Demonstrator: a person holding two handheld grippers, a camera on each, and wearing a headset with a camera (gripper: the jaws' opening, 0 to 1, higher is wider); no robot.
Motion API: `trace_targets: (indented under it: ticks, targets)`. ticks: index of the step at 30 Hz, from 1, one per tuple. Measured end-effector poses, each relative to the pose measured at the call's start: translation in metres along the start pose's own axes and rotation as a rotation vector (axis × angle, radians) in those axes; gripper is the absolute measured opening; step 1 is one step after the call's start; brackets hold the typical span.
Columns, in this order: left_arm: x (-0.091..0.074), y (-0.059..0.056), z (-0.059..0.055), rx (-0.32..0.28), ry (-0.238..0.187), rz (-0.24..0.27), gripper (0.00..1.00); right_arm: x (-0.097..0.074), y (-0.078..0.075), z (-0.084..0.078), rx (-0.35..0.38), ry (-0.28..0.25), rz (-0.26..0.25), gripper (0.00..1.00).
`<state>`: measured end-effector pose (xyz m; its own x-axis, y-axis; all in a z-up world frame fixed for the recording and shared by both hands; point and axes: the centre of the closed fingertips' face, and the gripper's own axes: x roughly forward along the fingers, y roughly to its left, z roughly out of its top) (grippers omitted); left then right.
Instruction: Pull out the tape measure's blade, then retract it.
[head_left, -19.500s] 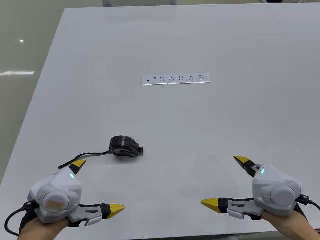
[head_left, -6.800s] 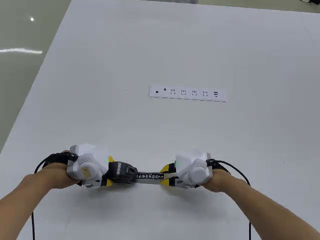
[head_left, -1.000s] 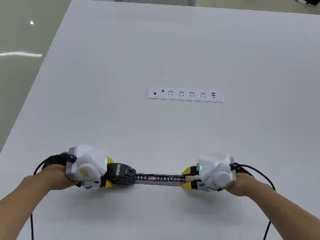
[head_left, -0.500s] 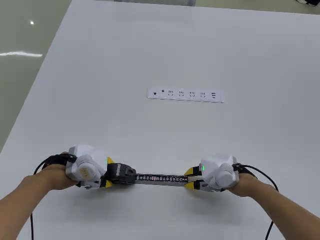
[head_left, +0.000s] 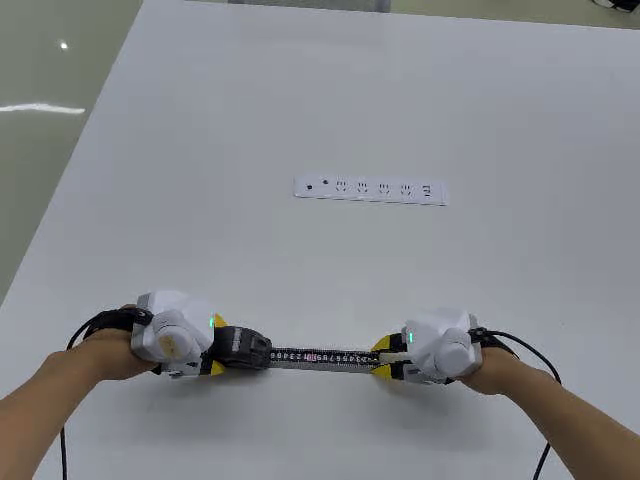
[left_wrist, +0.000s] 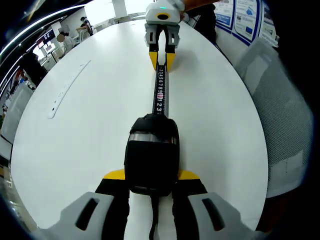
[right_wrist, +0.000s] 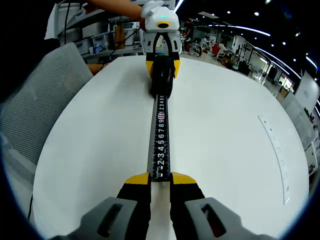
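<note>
The black tape measure case (head_left: 243, 350) rests on the white table near its front edge, and my left gripper (head_left: 215, 350) is shut on it. In the left gripper view the case (left_wrist: 151, 152) sits between the yellow-tipped jaws. The numbered blade (head_left: 322, 357) runs flat across the table to my right gripper (head_left: 385, 358), which is shut on the blade's end. In the right gripper view the blade (right_wrist: 160, 142) stretches from the yellow jaws away to the case (right_wrist: 162, 74). The right gripper (left_wrist: 160, 57) appears far up in the left gripper view.
A white power strip (head_left: 369, 189) lies in the middle of the white table (head_left: 400, 90), well beyond the grippers. Black cables trail from both grippers off the front edge. A grey mesh chair (right_wrist: 35, 105) stands beside the table.
My right gripper has moved a little farther right over the last second, drawing out slightly more blade. The left gripper and the case have stayed put.
</note>
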<state>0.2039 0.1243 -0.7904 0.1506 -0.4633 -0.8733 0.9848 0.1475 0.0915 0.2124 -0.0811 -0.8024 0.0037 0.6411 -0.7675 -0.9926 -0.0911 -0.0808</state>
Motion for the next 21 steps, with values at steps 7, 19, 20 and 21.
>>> trace_targets:
  ticks: [7, 19, 20, 21]
  targets:
    - [0.0017, 0.0008, -0.0026, 0.001, -0.001, 0.000, 0.27, -0.0026, 0.0003, -0.0027, 0.002, 0.002, -0.002, 0.13]
    - [0.0031, 0.0012, -0.0040, 0.000, 0.000, 0.000, 0.27, -0.0058, 0.0000, -0.0065, -0.002, 0.009, -0.006, 0.12]
    - [0.0027, 0.0010, -0.0034, 0.000, 0.000, 0.000, 0.27, -0.0061, -0.0001, -0.0070, -0.002, 0.009, -0.006, 0.12]
    - [0.0026, 0.0009, -0.0032, 0.001, 0.000, 0.000, 0.27, -0.0061, -0.0001, -0.0076, -0.001, 0.009, -0.006, 0.12]
